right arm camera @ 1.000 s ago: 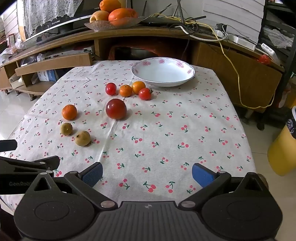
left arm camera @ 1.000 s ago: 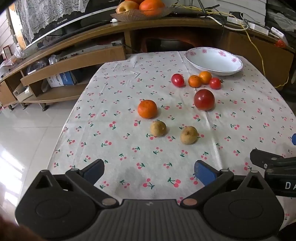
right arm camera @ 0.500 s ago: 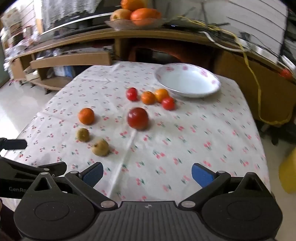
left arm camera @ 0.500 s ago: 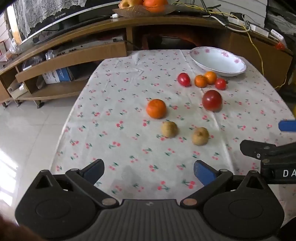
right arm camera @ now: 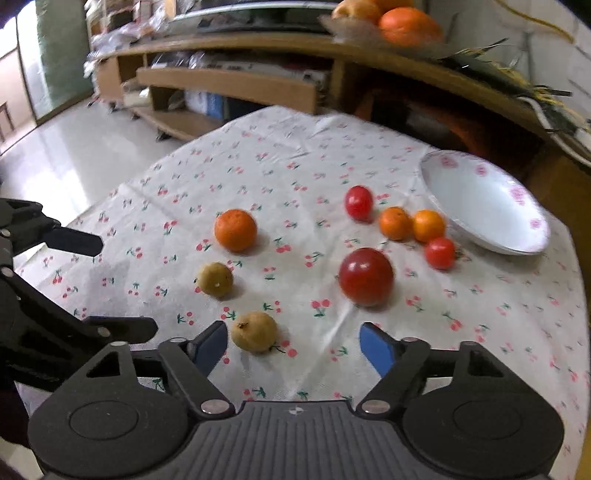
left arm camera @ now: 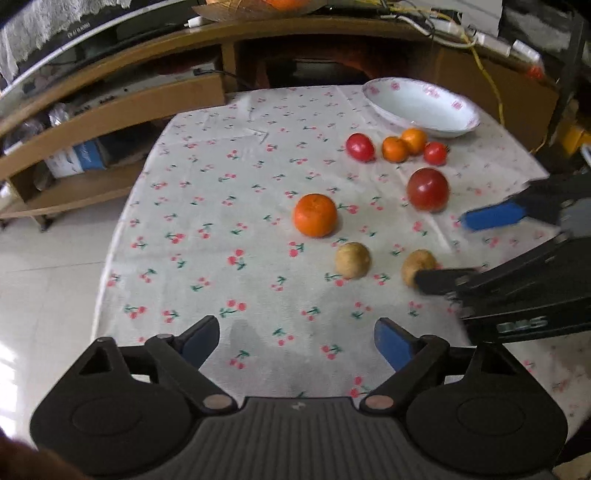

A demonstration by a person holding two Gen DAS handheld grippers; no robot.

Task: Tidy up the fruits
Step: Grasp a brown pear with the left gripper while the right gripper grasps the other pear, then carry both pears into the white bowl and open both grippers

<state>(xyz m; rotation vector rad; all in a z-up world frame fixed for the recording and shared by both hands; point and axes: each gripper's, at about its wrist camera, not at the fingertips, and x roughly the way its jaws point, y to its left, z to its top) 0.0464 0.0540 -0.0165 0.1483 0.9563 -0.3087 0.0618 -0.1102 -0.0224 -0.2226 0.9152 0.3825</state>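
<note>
Fruits lie on a cherry-print tablecloth: a big orange, a big red apple, two brown-yellow fruits, two red tomatoes and two small oranges beside a white bowl. My left gripper is open and empty near the table's front. My right gripper is open and empty; its left finger is just beside a brown-yellow fruit, the red apple lies ahead. The right gripper also shows in the left wrist view.
A wooden TV stand with shelves runs behind the table, holding a fruit tray and cables. Tiled floor lies left of the table. The left gripper shows at the left edge of the right wrist view.
Both grippers have moved forward over the table toward the fruits. The right gripper swung left, reaching the nearest brown-yellow fruit. No fruit has moved.
</note>
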